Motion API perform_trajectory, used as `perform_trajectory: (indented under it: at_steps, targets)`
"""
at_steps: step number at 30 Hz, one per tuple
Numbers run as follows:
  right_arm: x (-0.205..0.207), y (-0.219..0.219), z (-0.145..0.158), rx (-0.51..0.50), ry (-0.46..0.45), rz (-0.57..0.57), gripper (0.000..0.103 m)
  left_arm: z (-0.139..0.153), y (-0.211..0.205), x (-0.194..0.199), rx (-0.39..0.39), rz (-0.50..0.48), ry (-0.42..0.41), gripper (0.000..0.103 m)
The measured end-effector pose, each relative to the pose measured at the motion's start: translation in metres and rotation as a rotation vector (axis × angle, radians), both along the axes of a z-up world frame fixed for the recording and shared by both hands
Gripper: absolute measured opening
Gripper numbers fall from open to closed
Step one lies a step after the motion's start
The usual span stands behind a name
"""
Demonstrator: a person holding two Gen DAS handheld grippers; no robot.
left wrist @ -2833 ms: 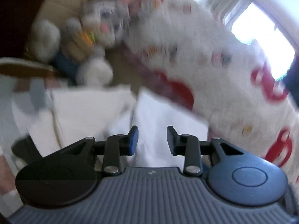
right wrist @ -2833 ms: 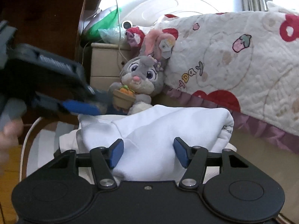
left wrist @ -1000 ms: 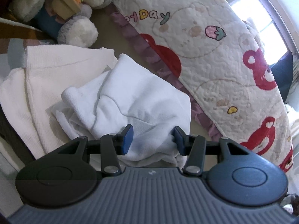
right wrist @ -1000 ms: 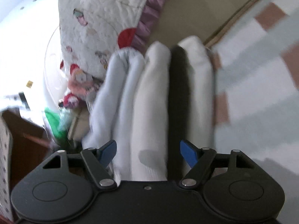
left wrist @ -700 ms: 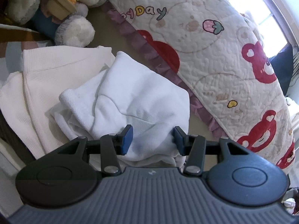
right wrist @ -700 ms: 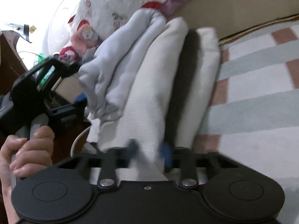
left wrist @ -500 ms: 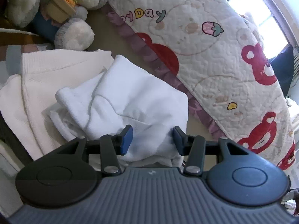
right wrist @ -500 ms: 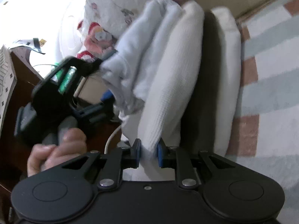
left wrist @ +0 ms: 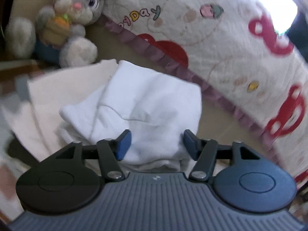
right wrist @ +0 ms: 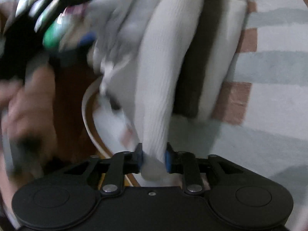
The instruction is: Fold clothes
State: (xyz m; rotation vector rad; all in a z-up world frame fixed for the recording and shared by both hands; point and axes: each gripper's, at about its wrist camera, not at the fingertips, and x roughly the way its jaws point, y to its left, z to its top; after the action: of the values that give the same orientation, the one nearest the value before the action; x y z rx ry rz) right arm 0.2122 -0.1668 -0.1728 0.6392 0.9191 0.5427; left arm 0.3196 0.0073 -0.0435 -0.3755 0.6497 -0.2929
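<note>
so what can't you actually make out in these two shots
- Right wrist view: the person's hand and the other gripper, upper left, are smeared by motion blur.
- Right wrist view: the cream knit garment runs off the top edge.
- Left wrist view: the near edge of the white folded garment is hidden by the left gripper.

Two grippers at work, one wide and one pinching

The left black-and-grey gripper with blue pads [left wrist: 156, 144] sits at the bottom middle, and its jaws have just been opening, with white cloth between them. The right black gripper [right wrist: 153, 158] pinches cloth at the bottom middle, its jaws just loosened a little. A blurry hand [right wrist: 28, 104] shows at the left.
</note>
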Motion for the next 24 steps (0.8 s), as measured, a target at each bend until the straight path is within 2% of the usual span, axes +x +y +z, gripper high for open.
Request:
perform_trajectory:
  at_steps: [1,3,4,6,7,10,12,14,17,20,24]
  targets:
    - [-0.007,-0.004,0.006,-0.03,-0.011,0.042,0.045,0.007,-0.005,-0.006,0.046,0.01,-0.007,0.077]
    - [-0.025,-0.018,0.022,-0.126,-0.064,0.146,0.046,0.019,-0.015,-0.018,0.138,0.034,-0.016,0.087]
    - [-0.033,-0.029,0.032,-0.187,-0.113,0.148,0.048,0.024,-0.022,-0.025,0.184,0.05,-0.017,0.088]
    - [-0.049,-0.057,0.05,-0.265,-0.235,0.065,0.057,0.027,-0.037,-0.042,0.251,0.089,-0.004,0.094]
    - [-0.049,-0.067,0.056,-0.268,-0.262,0.026,0.061,0.027,-0.044,-0.05,0.283,0.108,0.004,0.094]
    - [-0.048,-0.086,0.074,-0.276,-0.306,-0.031,0.061,0.023,-0.068,-0.074,0.375,0.124,0.031,0.095]
    - [-0.049,-0.096,0.086,-0.282,-0.333,-0.063,0.061,0.018,-0.08,-0.087,0.431,0.149,0.073,0.102]
    - [-0.056,-0.094,0.092,-0.307,-0.326,-0.076,0.06,0.013,-0.092,-0.097,0.477,0.182,0.13,0.103]
    - [-0.069,-0.095,0.098,-0.334,-0.302,-0.094,0.06,0.002,-0.104,-0.112,0.51,0.123,0.229,0.103]
    - [-0.093,-0.107,0.107,-0.305,-0.315,-0.064,0.063,-0.005,-0.108,-0.136,0.538,0.088,0.267,0.103]
    - [-0.11,-0.109,0.1,-0.364,-0.288,-0.072,0.065,-0.008,-0.114,-0.165,0.602,0.215,0.269,0.103]
